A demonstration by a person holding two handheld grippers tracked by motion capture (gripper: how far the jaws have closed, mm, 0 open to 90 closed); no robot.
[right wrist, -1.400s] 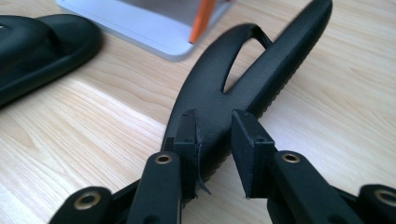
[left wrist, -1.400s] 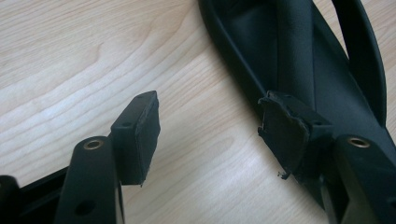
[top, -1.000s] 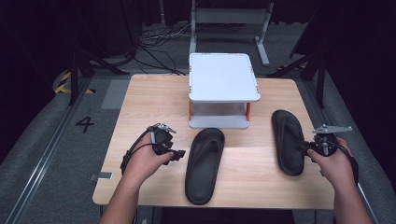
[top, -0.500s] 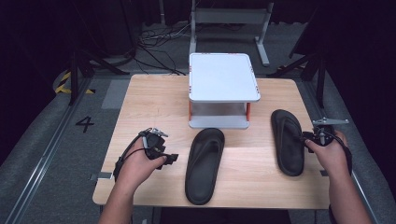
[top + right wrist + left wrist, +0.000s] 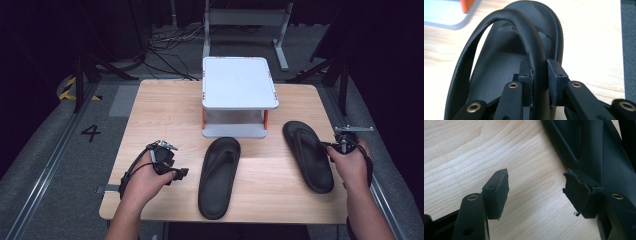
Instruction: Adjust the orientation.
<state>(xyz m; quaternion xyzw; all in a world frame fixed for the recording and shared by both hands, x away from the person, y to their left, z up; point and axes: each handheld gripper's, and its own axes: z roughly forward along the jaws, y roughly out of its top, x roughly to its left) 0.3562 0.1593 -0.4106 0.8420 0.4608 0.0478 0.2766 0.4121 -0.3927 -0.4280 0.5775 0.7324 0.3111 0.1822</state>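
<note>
table: light wood | floor: grey carpet, marked "4" | surroundings: dark, cables

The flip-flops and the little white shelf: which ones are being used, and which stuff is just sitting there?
Being used:
right flip-flop, its strap pinched by the right gripper
middle flip-flop, beside the open left gripper

Just there:
white shelf
wooden table

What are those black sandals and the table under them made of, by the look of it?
The sandals, one mid-table and one at the right, look like matte black rubber or foam; the strap has a fine leathery grain, so possibly synthetic leather. The table looks like light wood or wood-pattern laminate, with visible grain lines and a smooth finish.
</note>
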